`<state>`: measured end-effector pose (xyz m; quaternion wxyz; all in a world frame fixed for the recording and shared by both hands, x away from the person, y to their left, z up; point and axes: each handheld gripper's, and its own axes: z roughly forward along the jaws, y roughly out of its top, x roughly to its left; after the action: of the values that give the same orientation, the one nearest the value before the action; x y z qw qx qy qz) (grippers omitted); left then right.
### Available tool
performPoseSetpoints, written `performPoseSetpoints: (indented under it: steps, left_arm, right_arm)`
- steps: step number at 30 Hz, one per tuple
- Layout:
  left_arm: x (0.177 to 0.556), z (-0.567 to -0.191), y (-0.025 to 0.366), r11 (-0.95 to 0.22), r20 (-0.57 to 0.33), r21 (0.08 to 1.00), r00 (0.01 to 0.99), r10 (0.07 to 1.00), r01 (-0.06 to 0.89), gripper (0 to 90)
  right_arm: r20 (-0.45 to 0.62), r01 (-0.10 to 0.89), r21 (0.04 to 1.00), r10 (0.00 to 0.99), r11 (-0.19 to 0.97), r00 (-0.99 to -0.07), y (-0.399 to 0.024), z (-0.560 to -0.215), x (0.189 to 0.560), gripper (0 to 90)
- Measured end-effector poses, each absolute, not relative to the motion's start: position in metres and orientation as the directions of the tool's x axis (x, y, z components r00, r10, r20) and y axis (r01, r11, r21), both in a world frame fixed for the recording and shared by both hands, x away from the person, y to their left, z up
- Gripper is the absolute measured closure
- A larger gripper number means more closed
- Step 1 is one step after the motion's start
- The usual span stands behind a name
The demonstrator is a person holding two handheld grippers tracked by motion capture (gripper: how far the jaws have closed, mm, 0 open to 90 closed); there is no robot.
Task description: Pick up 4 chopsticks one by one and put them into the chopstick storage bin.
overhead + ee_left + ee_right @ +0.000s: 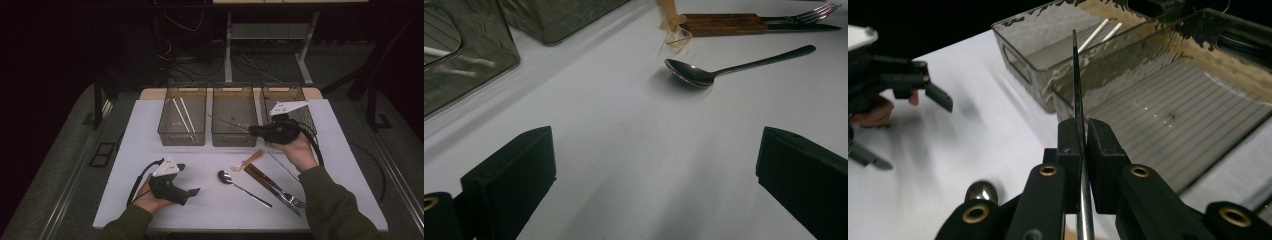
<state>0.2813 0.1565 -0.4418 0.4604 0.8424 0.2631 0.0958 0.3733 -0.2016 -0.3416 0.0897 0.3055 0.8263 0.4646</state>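
R tongs (251, 131) clamped on a thin dark chopstick (227, 123); stick juts out past the tips, tilted, over the middle bin (234, 137). In the right gripper view it runs up between the pads, across the bin's near rim. L tongs (189, 180) apart, nothing between, low over the white surface (150, 150) at front left. Left bin (182, 136) has two pale sticks (184, 114) inside. Spoon (243, 187), fork (280, 189), knife w/ wooden handle (263, 178), small amber spoon (248, 160) lie on surface near R forearm.
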Motion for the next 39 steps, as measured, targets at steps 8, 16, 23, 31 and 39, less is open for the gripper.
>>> performPoseSetpoints:
  steps: [8,16,23,31,39]
  left_arm:
    - [0.281,-0.442,0.156,-0.437,-0.084,0.825,0.843,0.532,0.358,1.5]
    - [0.281,-0.441,0.156,-0.427,-0.093,0.829,0.841,0.533,0.361,1.5]
    - [0.280,-0.440,0.156,-0.431,-0.092,0.829,0.847,0.524,0.357,1.6]
    - [0.280,-0.440,0.156,-0.433,-0.087,0.831,0.851,0.518,0.349,1.6]
    - [0.280,-0.440,0.155,-0.435,-0.084,0.832,0.854,0.513,0.344,1.6]
  right_arm:
    - [0.130,0.434,0.816,0.609,0.383,-0.782,-0.179,-0.328,0.391,85.1]
    - [0.123,0.452,0.805,0.636,0.386,-0.762,-0.155,-0.325,0.409,85.1]
    - [0.105,0.457,0.801,0.659,0.388,-0.745,-0.130,-0.326,0.424,85.1]
    - [0.118,0.477,0.792,0.670,0.382,-0.733,-0.104,-0.330,0.441,85.0]
    - [0.111,0.500,0.767,0.684,0.403,-0.721,-0.075,-0.339,0.460,85.0]
